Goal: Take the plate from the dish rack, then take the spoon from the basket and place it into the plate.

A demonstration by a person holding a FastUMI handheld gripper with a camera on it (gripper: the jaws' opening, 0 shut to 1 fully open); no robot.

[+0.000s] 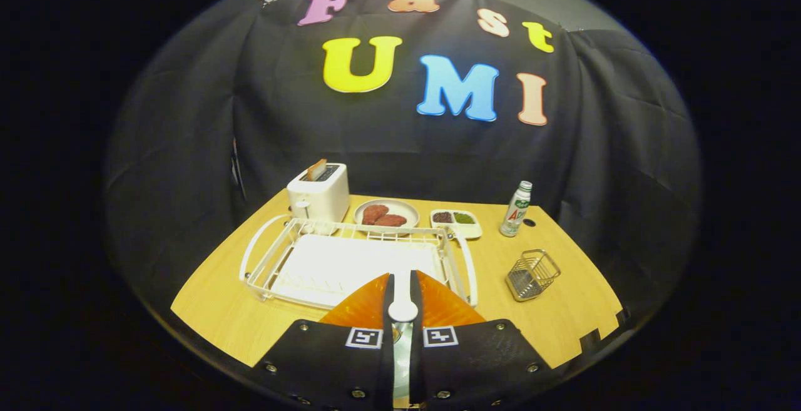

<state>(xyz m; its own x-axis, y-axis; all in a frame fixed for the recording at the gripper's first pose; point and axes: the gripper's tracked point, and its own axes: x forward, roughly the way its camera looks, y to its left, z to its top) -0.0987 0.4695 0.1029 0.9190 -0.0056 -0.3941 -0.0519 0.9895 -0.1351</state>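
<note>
- Wooden table (pixel 566 311), light in colour, carries everything.
- White wire dish rack (pixel 350 261) with a white tray in it takes up the table's left-middle, just ahead of the fingers; I see no plate standing in it.
- Orange plate (pixel 357 308) lies flat on the table at the rack's near edge, right under the fingers and partly hidden by them.
- White toaster (pixel 319 193) stands beyond the rack's far left corner, a slice sticking up from its slot.
- Round dish (pixel 387 213) with two reddish-brown pieces on it sits behind the rack, beside the toaster.
- Small white two-part tray (pixel 457 223) with dark and green fillings sits to the right of that dish.
- Wire basket (pixel 532 274) lies tipped to the right of the rack, apart from it, looking empty.
- White bottle (pixel 515 209) with a green label stands upright beyond the basket.
- Gripper (pixel 403 283) has its fingers nearly together over the plate, a white spoon (pixel 403 308) held upright between them, both fingers pressing on it.
</note>
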